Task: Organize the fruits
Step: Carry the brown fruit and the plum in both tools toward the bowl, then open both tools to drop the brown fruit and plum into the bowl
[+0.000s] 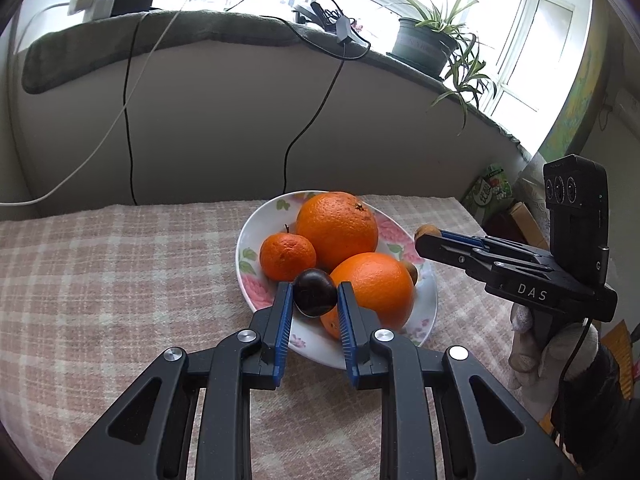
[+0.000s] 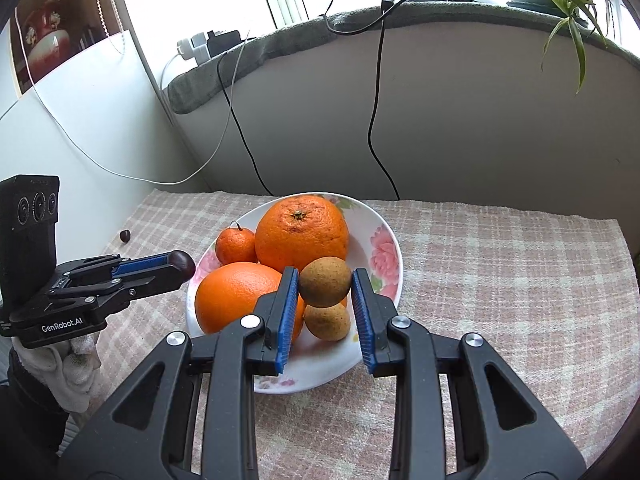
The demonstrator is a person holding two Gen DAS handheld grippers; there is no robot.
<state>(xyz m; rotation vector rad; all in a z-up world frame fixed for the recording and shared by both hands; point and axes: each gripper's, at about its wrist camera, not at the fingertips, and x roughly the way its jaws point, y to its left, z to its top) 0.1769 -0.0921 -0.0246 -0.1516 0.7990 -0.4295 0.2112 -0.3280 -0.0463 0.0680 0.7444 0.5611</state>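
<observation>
A floral white bowl (image 1: 256,224) (image 2: 384,240) on the checked cloth holds two large oranges (image 1: 337,229) (image 2: 236,294), a small mandarin (image 1: 287,256) (image 2: 236,245) and a brown longan (image 2: 327,321). My left gripper (image 1: 315,293) is shut on a dark chestnut (image 1: 314,292) over the bowl's near rim; it also shows in the right wrist view (image 2: 182,264). My right gripper (image 2: 325,282) is shut on a second brown longan (image 2: 325,282) above the bowl; it also shows in the left wrist view (image 1: 425,234).
Another dark chestnut (image 2: 125,235) lies on the cloth at the far left near the wall. Black and white cables (image 1: 128,128) hang from the sill. A potted plant (image 1: 424,40) stands on the sill. Packets (image 1: 490,190) lie beyond the table's right edge.
</observation>
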